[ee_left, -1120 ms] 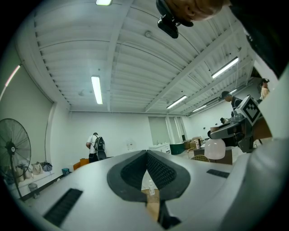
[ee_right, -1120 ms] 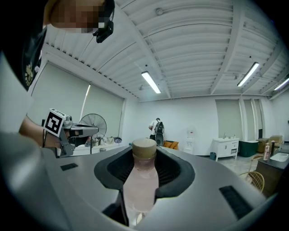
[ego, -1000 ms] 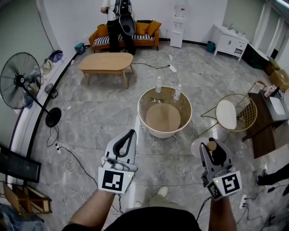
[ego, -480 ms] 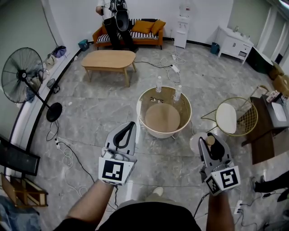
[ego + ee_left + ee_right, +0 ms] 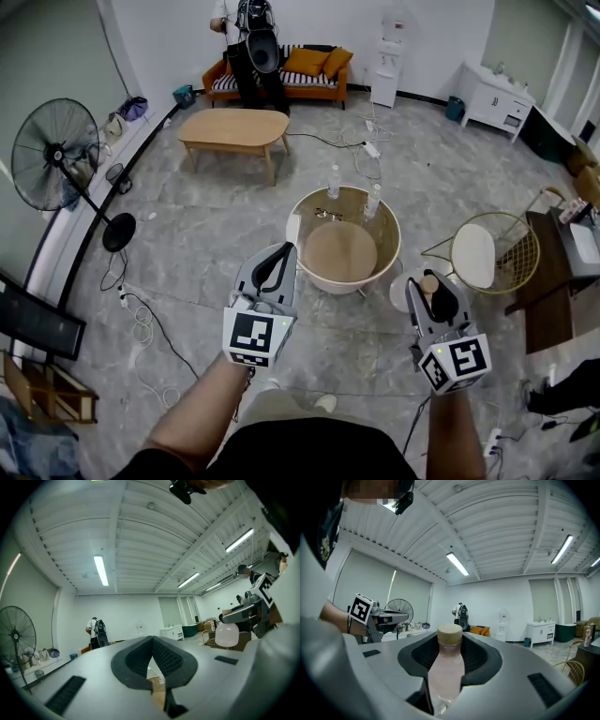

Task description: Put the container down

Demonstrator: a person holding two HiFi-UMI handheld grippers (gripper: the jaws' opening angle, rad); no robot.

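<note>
Container: pale bottle [image 5: 447, 667] with beige cap [image 5: 450, 633], upright between the right jaws, cap above the pads.
Right gripper [image 5: 450, 645]: jaws wide, pressing the bottle's body from both sides, near round table [image 5: 319, 278].
Left gripper [image 5: 152, 641]: jaws together, tips touching, nothing between.

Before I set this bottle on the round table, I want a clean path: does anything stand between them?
Nothing visible does. Only floor lies between the bottle held by the right gripper and the round table. Two other bottles stand at its far edge; the near side is bare.
</note>
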